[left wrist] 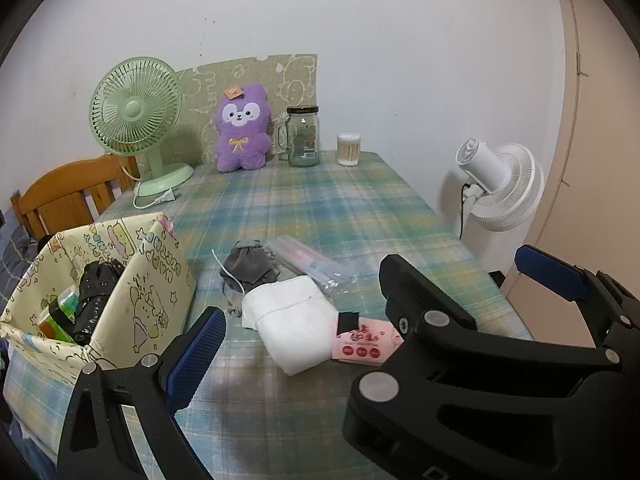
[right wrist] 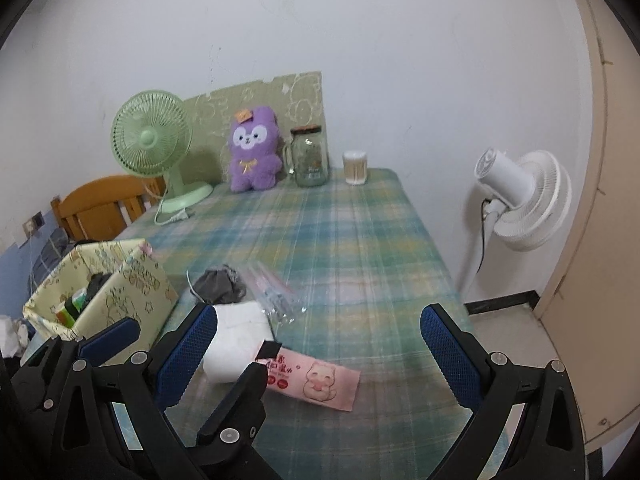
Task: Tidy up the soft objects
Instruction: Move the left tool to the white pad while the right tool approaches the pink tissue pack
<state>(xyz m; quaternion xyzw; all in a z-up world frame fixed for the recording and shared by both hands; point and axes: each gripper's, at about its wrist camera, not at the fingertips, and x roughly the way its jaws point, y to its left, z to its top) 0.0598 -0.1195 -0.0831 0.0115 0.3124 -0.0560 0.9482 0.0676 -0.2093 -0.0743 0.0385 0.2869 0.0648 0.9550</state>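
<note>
Figure: two hand-held grippers over a plaid-covered counter (right wrist: 360, 248), both with jaws apart and holding nothing. The left gripper (left wrist: 304, 304) frames the soft pile at lower centre of its view; the right gripper (right wrist: 320, 344) hangs just beside it, its left finger in front of the towel.

Soft things to sort, all at lower centre: one folded white towel (left wrist: 292, 328), one grey pouch (left wrist: 250, 266) touching its far edge, one pink packet (right wrist: 316, 378) touching its near right corner, one clear sleeve (left wrist: 312, 266) lying behind it. One fabric bin (left wrist: 132, 280) stands at lower left, already holding a black bag and a green item.

Risks, as judged: the towel may unfold if pinched by a single layer; the pouch's cords could snag and drag along; the packet, partly tucked against the towel, could be swept off the near edge; the two grippers, set close, might collide.

Upper frame: one purple plush (left wrist: 242, 128), one jar (left wrist: 303, 136), one swab tub (left wrist: 349, 149), one green fan (left wrist: 136, 112), one white fan (left wrist: 504, 184)
</note>
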